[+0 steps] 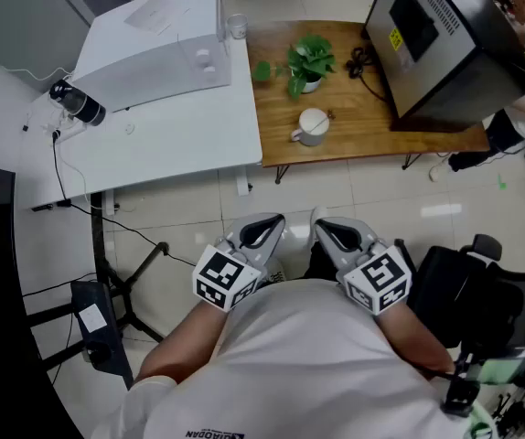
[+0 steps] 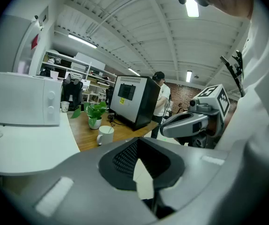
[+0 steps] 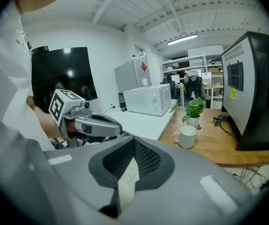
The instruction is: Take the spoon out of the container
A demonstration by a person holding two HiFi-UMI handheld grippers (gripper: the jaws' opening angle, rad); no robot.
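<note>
A white mug (image 1: pixel 313 128) stands on the wooden table (image 1: pixel 354 126), with a spoon (image 1: pixel 320 117) leaning inside it. The mug also shows far ahead in the left gripper view (image 2: pixel 105 134) and in the right gripper view (image 3: pixel 187 136). Both grippers hang close to my body over the tiled floor, well short of the table. My left gripper (image 1: pixel 261 230) (image 2: pixel 141 165) is shut with nothing in it. My right gripper (image 1: pixel 328 231) (image 3: pixel 130 165) is shut and empty too. They sit side by side, tips pointing toward the tables.
A potted plant (image 1: pixel 308 62) and a big black cabinet (image 1: pixel 445 44) share the wooden table. A white microwave (image 1: pixel 157 44) and a glass (image 1: pixel 236 27) sit on the white desk (image 1: pixel 180 135) to the left. A black chair (image 1: pixel 468 291) stands at my right. A person (image 2: pixel 161 97) stands by the cabinet.
</note>
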